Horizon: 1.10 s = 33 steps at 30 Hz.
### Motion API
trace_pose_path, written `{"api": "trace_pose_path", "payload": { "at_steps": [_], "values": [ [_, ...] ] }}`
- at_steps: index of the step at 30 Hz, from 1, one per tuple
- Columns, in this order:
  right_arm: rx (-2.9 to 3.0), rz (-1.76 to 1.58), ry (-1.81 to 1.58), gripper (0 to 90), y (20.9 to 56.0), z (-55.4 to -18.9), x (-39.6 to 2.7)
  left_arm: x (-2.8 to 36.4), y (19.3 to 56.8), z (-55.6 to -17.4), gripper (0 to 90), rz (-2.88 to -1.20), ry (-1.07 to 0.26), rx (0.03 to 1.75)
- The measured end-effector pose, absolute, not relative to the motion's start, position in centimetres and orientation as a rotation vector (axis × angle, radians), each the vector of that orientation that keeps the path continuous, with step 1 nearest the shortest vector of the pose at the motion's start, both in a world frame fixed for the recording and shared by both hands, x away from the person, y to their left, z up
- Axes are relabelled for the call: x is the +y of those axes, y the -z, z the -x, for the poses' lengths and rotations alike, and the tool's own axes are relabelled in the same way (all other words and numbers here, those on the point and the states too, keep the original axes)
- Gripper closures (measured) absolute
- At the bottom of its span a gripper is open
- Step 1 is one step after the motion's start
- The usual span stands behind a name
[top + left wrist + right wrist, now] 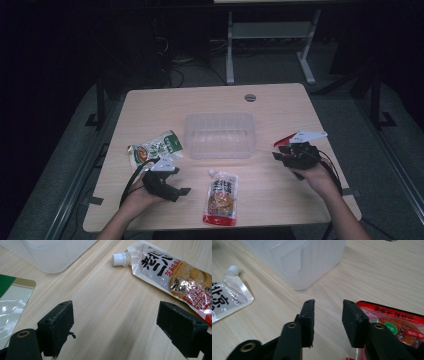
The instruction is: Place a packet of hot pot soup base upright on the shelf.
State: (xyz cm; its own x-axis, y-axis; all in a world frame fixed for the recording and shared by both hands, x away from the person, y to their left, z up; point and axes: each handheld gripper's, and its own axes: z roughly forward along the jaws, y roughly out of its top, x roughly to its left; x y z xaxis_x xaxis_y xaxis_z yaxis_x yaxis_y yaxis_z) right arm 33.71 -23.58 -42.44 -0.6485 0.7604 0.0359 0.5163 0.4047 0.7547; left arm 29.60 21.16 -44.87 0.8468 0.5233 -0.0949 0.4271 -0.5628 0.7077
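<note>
Standing on grey floor, a pale wooden table (280, 107) bears a clear tub (220, 134).

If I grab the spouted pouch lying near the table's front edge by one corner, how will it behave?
The spouted pouch looks like soft foil film, so it will probably sag and fold rather than stay flat. Its glossy skin may slip between the jaws. The clear part by the white cap looks empty, so the contents likely sit lower, making that end hang down.

Green pouch (155, 147), spouted sauce pouch (221, 196)
</note>
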Motion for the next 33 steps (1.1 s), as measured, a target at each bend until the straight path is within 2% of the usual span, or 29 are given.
{"api": "trace_pose_path", "payload": {
  "at_steps": [9, 22, 33],
  "values": [
    [2.292, -1.196, -1.124, 89.2, 42.0, -35.0, -25.5, 21.2, 44.8, -29.7, 14.4, -2.237, -0.145, 0.708],
    [2.183, -1.306, -0.994, 90.0, 42.9, -38.0, -29.1, 21.5, 44.6, -29.8, 14.4, -2.235, -0.152, 0.744],
    [2.147, -1.388, -0.901, 90.0, 45.0, -41.3, -30.9, 21.4, 44.7, -29.9, 14.3, -2.251, -0.167, 0.733]
  ]
}}
